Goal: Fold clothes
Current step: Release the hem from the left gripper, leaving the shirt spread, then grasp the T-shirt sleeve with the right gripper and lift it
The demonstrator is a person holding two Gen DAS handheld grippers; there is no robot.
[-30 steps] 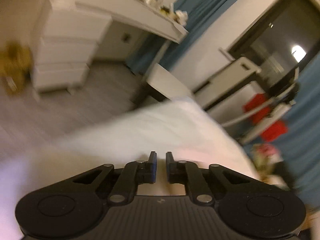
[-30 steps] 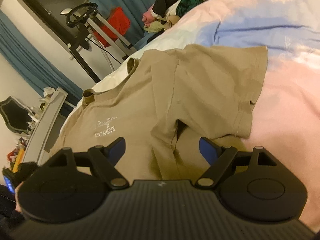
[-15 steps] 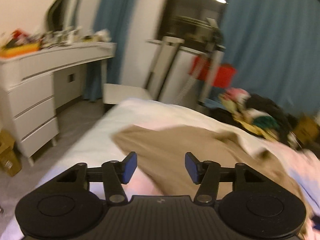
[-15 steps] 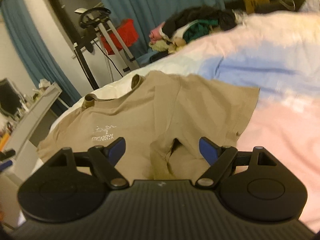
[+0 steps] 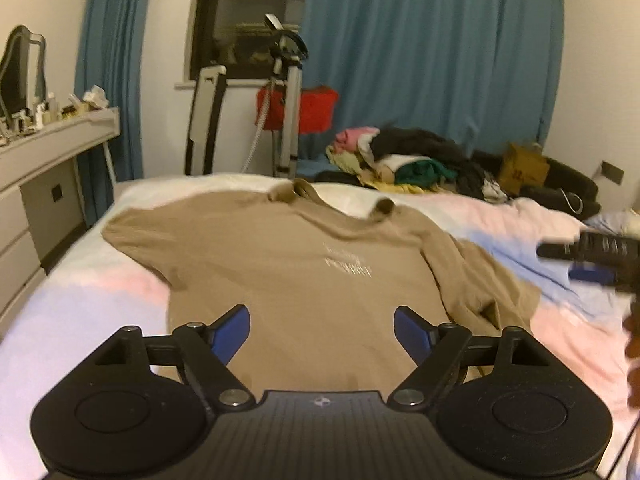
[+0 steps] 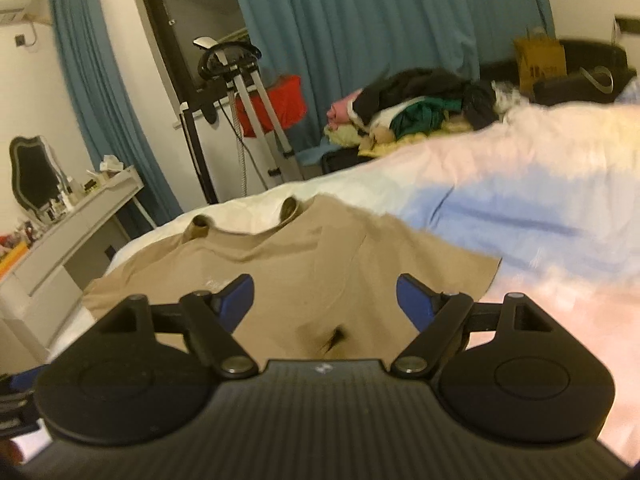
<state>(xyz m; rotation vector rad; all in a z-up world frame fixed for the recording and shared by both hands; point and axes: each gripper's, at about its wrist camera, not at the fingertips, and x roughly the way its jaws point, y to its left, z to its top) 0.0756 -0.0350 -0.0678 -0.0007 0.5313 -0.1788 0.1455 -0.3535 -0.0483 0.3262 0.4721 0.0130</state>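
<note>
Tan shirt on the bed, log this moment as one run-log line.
shirt: spread on bed, right side bunched, unfolded | left gripper: open, empty, over hem | right gripper: open, empty, over shirt

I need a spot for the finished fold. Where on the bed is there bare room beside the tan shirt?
Bare bedspread lies left of the tan T-shirt, toward the dresser. A wider bare stretch runs right of its bunched sleeve. The far side is crowded by a clothes pile.
</note>
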